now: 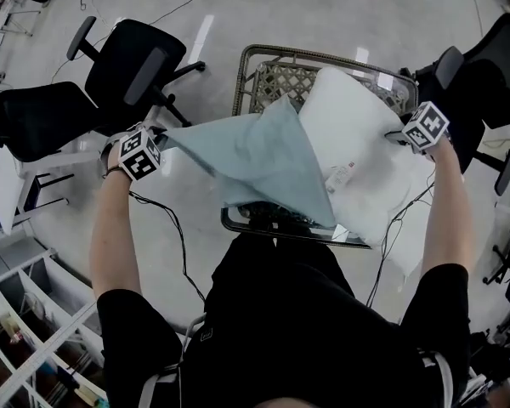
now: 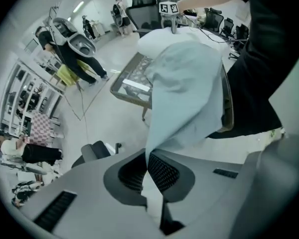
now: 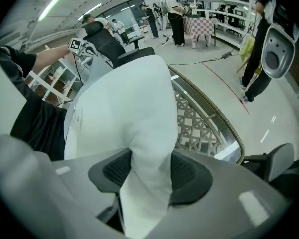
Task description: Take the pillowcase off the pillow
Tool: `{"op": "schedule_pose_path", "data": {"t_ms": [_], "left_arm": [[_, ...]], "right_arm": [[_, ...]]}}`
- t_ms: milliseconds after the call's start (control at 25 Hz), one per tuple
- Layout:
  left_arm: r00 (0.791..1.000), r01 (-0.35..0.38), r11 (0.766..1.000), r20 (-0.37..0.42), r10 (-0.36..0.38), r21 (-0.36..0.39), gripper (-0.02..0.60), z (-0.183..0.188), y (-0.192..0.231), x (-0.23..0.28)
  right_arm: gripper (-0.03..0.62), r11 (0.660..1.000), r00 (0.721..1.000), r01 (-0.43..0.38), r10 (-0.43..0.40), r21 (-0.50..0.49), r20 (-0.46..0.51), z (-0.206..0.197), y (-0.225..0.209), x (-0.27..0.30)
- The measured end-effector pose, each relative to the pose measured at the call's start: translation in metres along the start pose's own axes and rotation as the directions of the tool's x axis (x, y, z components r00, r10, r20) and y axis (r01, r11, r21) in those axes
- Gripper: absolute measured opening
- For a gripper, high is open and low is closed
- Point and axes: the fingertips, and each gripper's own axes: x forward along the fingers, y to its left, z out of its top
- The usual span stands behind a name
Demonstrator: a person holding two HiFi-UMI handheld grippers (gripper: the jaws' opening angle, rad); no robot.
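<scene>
Left gripper (image 2: 148, 171): jaws pinched tight on a corner of the pale blue pillowcase (image 1: 263, 155). Cloth stretches sideways from it to the white pillow (image 1: 365, 134), overlapping the pillow's left edge. Right gripper (image 3: 147, 176): jaws half apart, clamping a pillow corner. Pillow lies far-to-near on the wicker table (image 1: 323, 56).

Wicker table (image 1: 276, 51) on glossy pale floor (image 1: 255, 11); black chair (image 1: 127, 62) left of table, another (image 1: 480, 79) right; white shelving (image 1: 34, 330) near-left.
</scene>
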Motion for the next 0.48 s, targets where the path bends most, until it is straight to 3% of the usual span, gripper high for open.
{"op": "schedule_pose_path", "data": {"t_ms": [120, 280, 360, 480], "left_arm": [[0.978, -0.183, 0.981, 0.087, 0.189, -0.072, 0.006, 0.033, 0.029, -0.031], [0.89, -0.355, 0.912, 0.224, 0.397, -0.208, 0.006, 0.077, 0.069, -0.101], [0.856, -0.411, 0.891, 0.256, 0.45, -0.192, 0.006, 0.095, 0.076, -0.129], [0.831, -0.498, 0.861, 0.226, 0.508, -0.106, 0.008, 0.105, 0.084, -0.151]], "right_arm": [[0.238, 0.998, 0.999, 0.032, -0.032, -0.047, -0.004, 0.013, 0.0, 0.003], [0.278, 0.97, 0.982, 0.184, -0.189, -0.155, -0.015, 0.046, -0.002, -0.009], [0.278, 0.948, 0.971, 0.236, -0.24, -0.214, 0.012, 0.07, 0.007, -0.017], [0.279, 0.939, 0.966, 0.255, -0.237, -0.232, 0.103, 0.101, 0.028, -0.033]]}}
